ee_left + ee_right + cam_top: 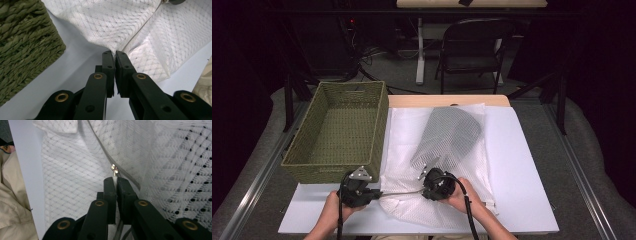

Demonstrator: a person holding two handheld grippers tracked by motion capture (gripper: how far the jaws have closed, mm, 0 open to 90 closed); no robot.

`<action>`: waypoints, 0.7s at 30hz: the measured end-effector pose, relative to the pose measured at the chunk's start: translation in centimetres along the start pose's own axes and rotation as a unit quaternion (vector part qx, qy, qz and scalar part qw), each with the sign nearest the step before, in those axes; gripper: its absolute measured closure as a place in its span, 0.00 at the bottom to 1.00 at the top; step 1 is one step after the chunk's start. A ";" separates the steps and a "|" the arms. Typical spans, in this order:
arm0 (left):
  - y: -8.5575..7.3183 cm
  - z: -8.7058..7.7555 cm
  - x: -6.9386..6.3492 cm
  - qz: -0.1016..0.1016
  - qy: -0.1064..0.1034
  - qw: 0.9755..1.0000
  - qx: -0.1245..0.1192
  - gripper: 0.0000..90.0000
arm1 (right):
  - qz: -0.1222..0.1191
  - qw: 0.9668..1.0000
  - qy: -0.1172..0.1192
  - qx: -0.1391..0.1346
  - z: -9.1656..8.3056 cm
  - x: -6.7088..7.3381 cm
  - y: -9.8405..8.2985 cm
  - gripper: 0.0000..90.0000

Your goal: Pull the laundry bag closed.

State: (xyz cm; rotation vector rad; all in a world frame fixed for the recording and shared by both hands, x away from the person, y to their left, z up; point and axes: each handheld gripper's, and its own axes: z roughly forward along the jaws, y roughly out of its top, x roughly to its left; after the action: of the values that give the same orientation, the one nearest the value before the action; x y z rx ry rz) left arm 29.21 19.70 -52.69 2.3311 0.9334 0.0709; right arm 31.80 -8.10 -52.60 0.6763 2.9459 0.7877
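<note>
While both grippers hold the white mesh zippered laundry bag [437,150], the main risk is loss of grip at the zipper. The right gripper [115,180] has its jaws closed on the small metal zipper pull [114,169] or the tab just below it; the bite looks shallow, so a sideways tug could let the tab slip out. The left gripper [115,53] has its jaws closed on a pinch of the bag's corner fabric. If that pinch slides, the zipper line [401,192] between the two grippers would go slack and the slider could jam in the mesh.

The bag lies flat on the white table [522,165], at 3 o'clock from the green woven rectangular basket [337,132], nearly touching it. In the high view its long axis runs from 6 to 12 o'clock, with the zippered end at 6 o'clock, nearest the person. A dark grey garment [449,135] shows through the mesh toward 12 o'clock. The taut zipper section runs from 9 to 3 o'clock
</note>
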 end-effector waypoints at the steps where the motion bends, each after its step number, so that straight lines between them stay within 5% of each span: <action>1: 0.0 0.0 0.0 0.001 0.000 1.000 0.001 0.97 | 0.004 1.000 0.001 0.000 -0.1 0.0 -0.1 0.96; 21: -0.1 0.0 0.3 -0.002 0.000 1.000 0.002 0.97 | 0.006 1.000 -0.016 0.007 -1.1 -0.3 -1.1 0.96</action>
State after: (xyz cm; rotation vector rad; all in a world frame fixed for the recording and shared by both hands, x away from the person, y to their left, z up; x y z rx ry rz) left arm 29.36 19.90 -52.82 2.3332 0.9381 0.0664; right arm 31.54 -9.59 -52.22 0.7016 2.9240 0.7522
